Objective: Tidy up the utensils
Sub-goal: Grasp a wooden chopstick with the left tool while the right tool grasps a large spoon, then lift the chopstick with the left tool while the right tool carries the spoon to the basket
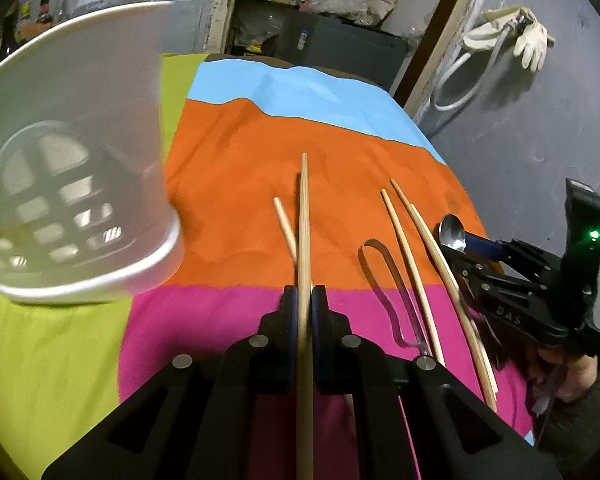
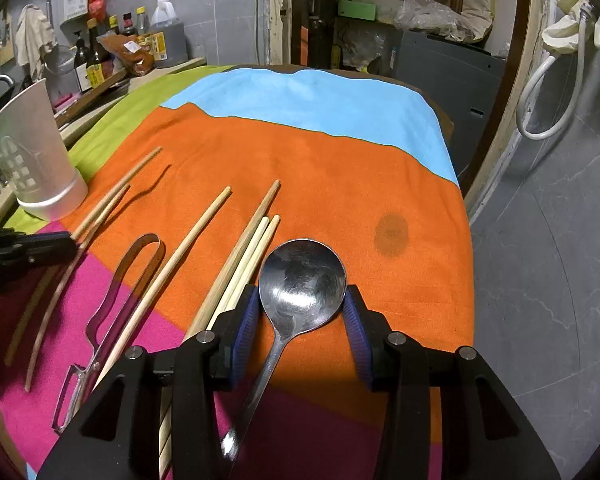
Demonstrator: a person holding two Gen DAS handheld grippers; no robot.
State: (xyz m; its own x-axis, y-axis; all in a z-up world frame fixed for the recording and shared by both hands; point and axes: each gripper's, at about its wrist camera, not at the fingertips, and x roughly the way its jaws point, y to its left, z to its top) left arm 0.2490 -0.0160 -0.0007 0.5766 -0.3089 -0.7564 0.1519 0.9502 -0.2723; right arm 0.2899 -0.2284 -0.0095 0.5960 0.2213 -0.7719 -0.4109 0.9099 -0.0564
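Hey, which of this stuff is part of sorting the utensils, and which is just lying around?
Part of the job:
chopstick in the left gripper
spoon between the right gripper fingers
loose chopsticks
peeler
white cup

Lying about:
bottles
gloves

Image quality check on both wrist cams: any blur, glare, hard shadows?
Left wrist view: the white cup is smeared with blur and the peeler casts a hard shadow on the cloth. Right wrist view: sharp, with glare patches on the spoon bowl; fisheye bends the door frame.
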